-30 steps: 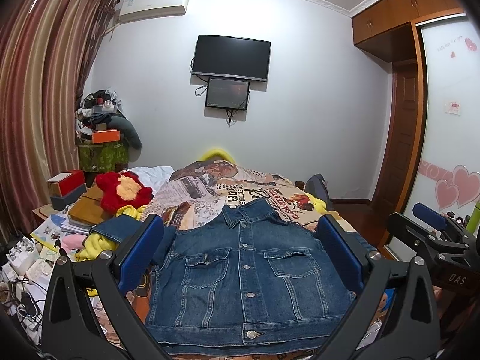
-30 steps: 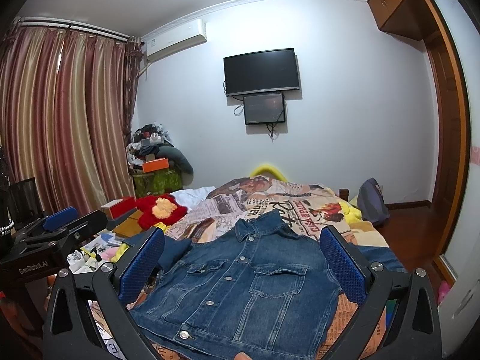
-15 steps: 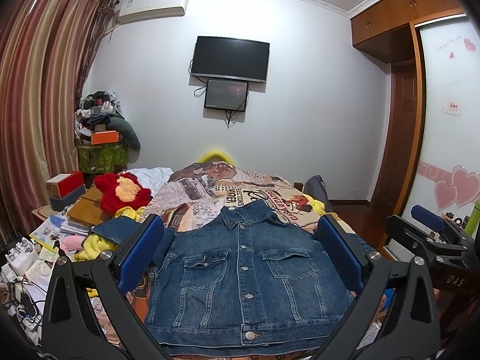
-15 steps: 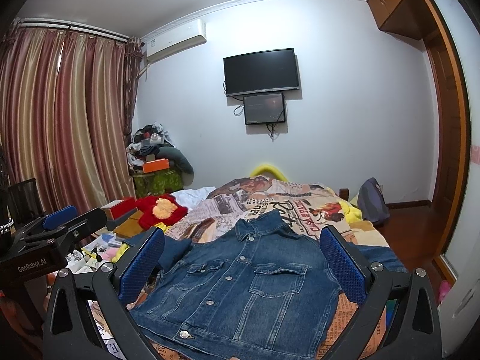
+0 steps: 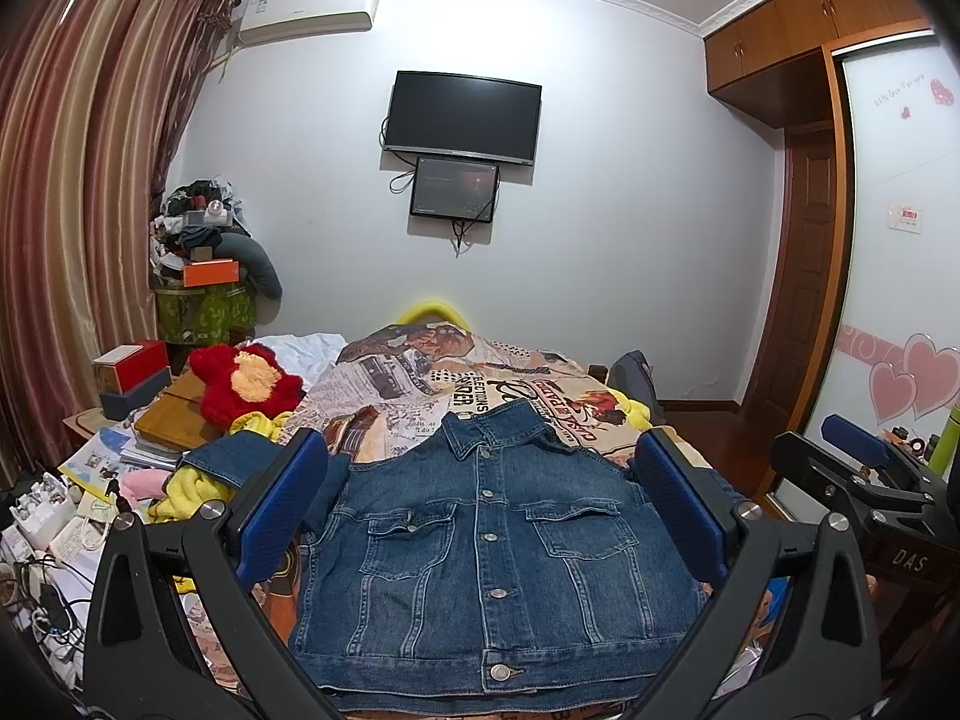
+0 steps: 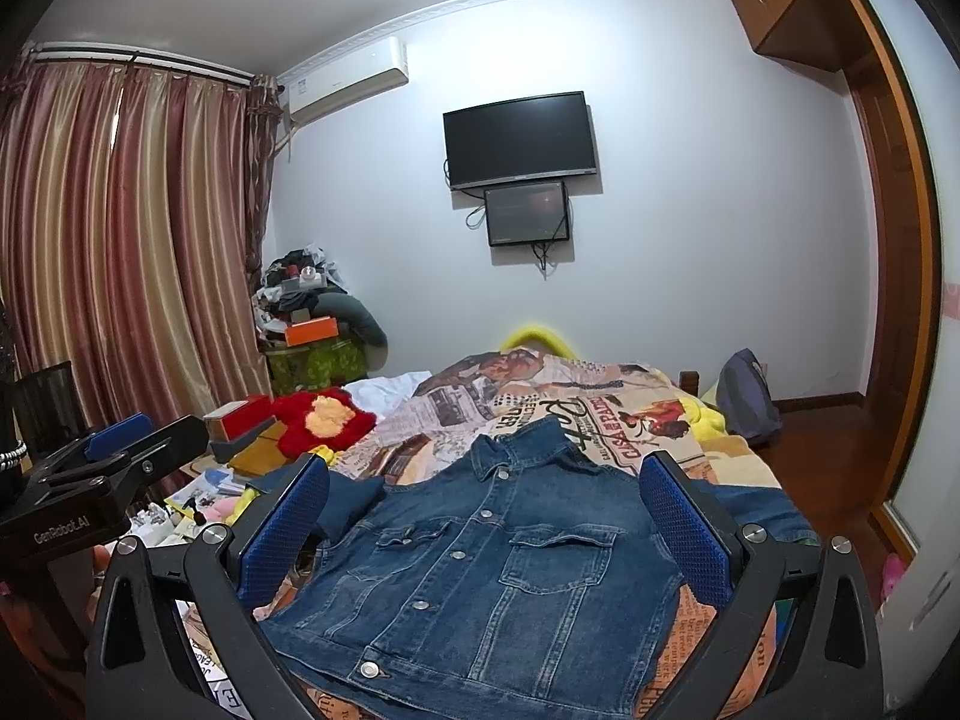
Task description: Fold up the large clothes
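Note:
A blue denim jacket (image 5: pixel 486 546) (image 6: pixel 492 564) lies flat and buttoned on the bed, front up, collar toward the far wall. One sleeve (image 5: pixel 240 462) stretches out to the left, the other (image 6: pixel 756 507) to the right. My left gripper (image 5: pixel 480 504) hovers open above the jacket's near hem, holding nothing. My right gripper (image 6: pixel 486 522) is also open and empty, above the jacket's right side. Each gripper shows at the edge of the other's view: the right gripper (image 5: pixel 864 474), the left gripper (image 6: pixel 114 450).
The bed carries a newspaper-print cover (image 5: pixel 456 384). A red plush toy (image 5: pixel 246 384), boxes (image 5: pixel 129 369) and books crowd the left side, with cables (image 5: pixel 42 588) below. A grey bag (image 6: pixel 744 396) stands right of the bed. Curtains hang left; a wardrobe stands right.
Both grippers have drifted only very slightly; the jacket lies as before and both stay open.

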